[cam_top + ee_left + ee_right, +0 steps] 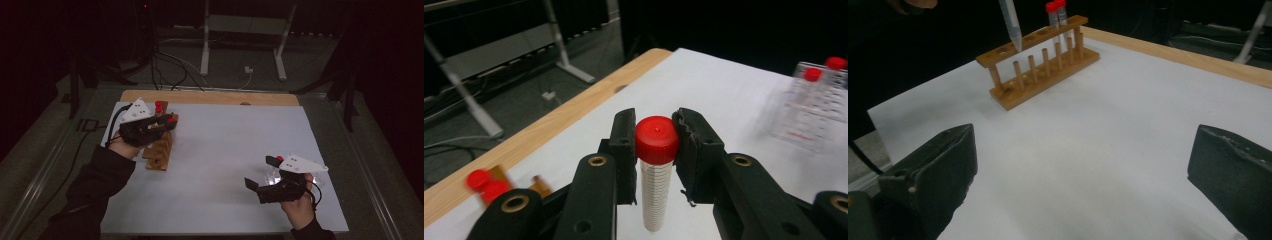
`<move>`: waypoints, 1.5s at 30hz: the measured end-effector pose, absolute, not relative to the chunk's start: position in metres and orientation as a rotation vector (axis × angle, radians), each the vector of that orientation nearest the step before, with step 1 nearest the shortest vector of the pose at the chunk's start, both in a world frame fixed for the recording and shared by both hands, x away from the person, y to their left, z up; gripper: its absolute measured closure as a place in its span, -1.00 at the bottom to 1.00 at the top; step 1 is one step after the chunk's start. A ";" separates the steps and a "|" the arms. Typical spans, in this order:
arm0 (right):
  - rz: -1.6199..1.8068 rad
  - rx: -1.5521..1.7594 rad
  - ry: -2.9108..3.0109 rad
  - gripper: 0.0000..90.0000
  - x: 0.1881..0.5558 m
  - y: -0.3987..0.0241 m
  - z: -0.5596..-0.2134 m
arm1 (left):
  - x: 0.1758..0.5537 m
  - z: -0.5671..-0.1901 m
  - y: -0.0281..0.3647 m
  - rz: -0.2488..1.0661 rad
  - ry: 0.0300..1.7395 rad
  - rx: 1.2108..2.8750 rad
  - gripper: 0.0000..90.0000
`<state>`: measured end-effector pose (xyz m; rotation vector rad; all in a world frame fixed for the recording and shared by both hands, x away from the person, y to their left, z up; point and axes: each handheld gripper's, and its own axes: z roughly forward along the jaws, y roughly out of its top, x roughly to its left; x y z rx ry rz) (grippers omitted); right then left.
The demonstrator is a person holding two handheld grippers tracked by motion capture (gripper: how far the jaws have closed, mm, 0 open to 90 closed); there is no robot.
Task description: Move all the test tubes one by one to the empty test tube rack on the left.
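Left gripper (167, 121): clamped on a red-capped tube (656, 170), pads pressing the cap from both sides. Tube clear-walled, printed with fine graduation lines, tapering to a cone at the bottom, hanging tip-down directly above the wooden rack (160, 150). Two more red-capped tubes (1057, 20) standing at the rack's far end. Right gripper (259, 175): well right of the rack, jaws spread wide, nothing between them, just beside a clear plastic box (814, 107).

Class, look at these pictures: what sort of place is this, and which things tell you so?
Probably a lab-style workbench set up for recording: a wooden test-tube rack on a white-covered table, a red-capped tube gripped in the left gripper, and cables on the floor.
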<state>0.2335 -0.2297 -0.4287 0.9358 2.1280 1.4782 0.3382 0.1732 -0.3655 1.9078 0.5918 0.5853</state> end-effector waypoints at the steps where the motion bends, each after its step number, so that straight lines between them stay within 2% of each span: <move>1: 1.478 0.934 2.131 -1.00 0.234 -0.230 -0.429 | 0.340 -0.366 0.177 0.597 0.611 1.904 0.60; 14: 1.480 0.932 2.138 -1.00 0.234 -0.229 -0.430 | 0.370 -0.370 0.208 0.711 0.785 1.811 0.60; 26: 1.495 0.924 2.131 -1.00 0.234 -0.231 -0.431 | 0.398 -0.387 0.207 0.786 0.879 1.780 0.60; 45: 1.493 0.929 2.130 -1.00 0.234 -0.232 -0.433 | 0.418 -0.429 0.202 0.744 0.973 1.876 0.60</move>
